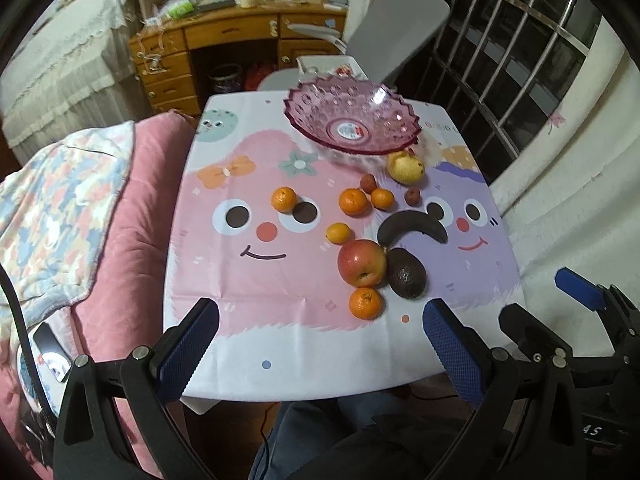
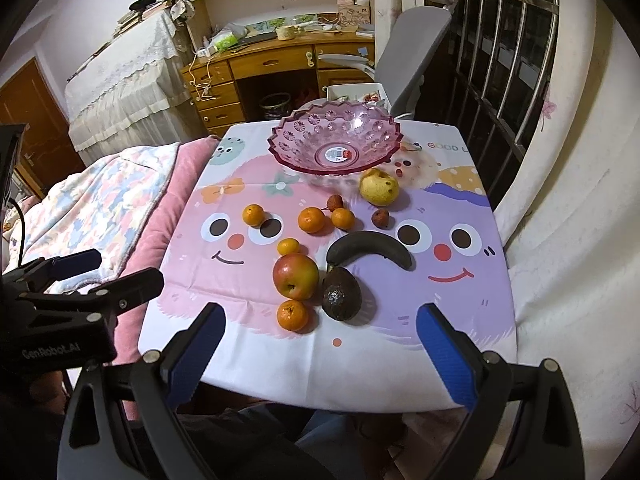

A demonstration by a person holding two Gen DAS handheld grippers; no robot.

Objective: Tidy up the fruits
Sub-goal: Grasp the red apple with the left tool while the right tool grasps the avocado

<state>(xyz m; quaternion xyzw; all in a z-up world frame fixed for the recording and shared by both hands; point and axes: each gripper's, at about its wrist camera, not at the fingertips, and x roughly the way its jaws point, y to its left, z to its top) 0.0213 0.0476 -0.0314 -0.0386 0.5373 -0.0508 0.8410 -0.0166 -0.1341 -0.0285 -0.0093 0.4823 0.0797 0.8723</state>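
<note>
An empty pink glass bowl [image 1: 354, 120] [image 2: 336, 142] stands at the table's far end. In front of it lie a yellow pear [image 1: 405, 167] [image 2: 379, 187], two lychees, several tangerines [image 1: 284, 199] [image 2: 293, 315], a red apple [image 1: 362, 262] [image 2: 296, 276], a dark avocado [image 1: 407, 273] [image 2: 341, 293] and a blackened banana [image 1: 412, 227] [image 2: 370, 249]. My left gripper [image 1: 320, 326] hovers open over the near edge, holding nothing. My right gripper [image 2: 320, 330] is open too, just short of the nearest tangerine and avocado.
The table wears a cartoon-face cloth [image 1: 256, 256] [image 2: 440, 280]. A bed with pink bedding [image 1: 132, 220] [image 2: 132, 216] adjoins its left side. Behind stand a grey chair [image 1: 400, 28] [image 2: 408, 48], a wooden desk [image 2: 272, 68] and a barred window [image 1: 512, 64] on the right.
</note>
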